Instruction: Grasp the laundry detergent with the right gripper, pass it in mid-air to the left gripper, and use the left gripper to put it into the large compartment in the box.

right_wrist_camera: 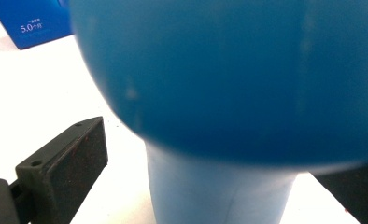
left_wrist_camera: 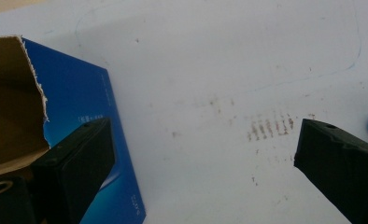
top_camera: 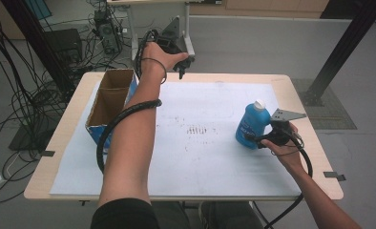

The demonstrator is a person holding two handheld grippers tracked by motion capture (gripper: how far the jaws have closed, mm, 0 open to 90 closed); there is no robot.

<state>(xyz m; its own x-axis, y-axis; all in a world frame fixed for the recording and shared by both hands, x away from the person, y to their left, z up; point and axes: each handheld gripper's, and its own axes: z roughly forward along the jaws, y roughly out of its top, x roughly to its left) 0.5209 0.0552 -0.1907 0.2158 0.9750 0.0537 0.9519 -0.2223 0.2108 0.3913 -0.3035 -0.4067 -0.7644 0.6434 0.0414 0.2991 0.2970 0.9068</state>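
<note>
Item 1. Blue bottle, white cap. Stands upright on the right part of the white sheet, well apart from the box. In the right gripper view its blue body is very close to the lens, and a narrower part of it runs down between the jaws.

Item 2. Right gripper. Held low at the near right side of the bottle. Jaws apart, one on each side of the bottle's narrower part; a gap shows between the left-hand jaw and the plastic, so the grip does not look closed. The other jaw is mostly out of frame.

Item 3. Left gripper. Raised over the far edge of the table, arm stretched forward. Jaws wide apart, holding nothing.

Item 4. Cardboard box, blue outside, brown inside, top open, two compartments. Sits at the far left of the sheet. No contents can be made out. In the left gripper view its torn rim and blue side lie just beside the left-hand jaw.

Item 5. Faint brownish marks at mid-sheet.

Progress, as judged: early. The bottle is bracketed but neither clamped nor lifted. If the box is its destination, the grasp, carry and placing all remain.
</note>
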